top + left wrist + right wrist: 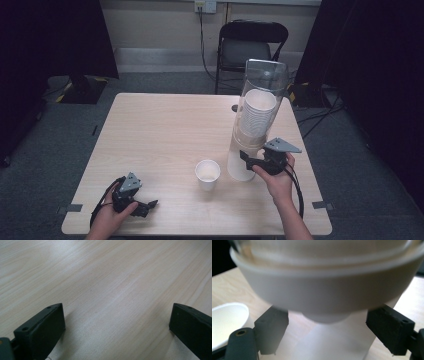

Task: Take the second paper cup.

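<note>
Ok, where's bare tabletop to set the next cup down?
The table's whole far-left stretch is bare, as is the near strip between the left gripper and the paper cup. Crowded: the right side, with cup, cup dispenser and right gripper bunched together.

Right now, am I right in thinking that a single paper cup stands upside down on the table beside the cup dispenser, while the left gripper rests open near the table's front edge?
Not quite: the paper cup stands upright, its open mouth facing up, as the high view shows. The rest holds: it is beside the cup dispenser, and the left gripper rests open near the table's front edge.
</note>
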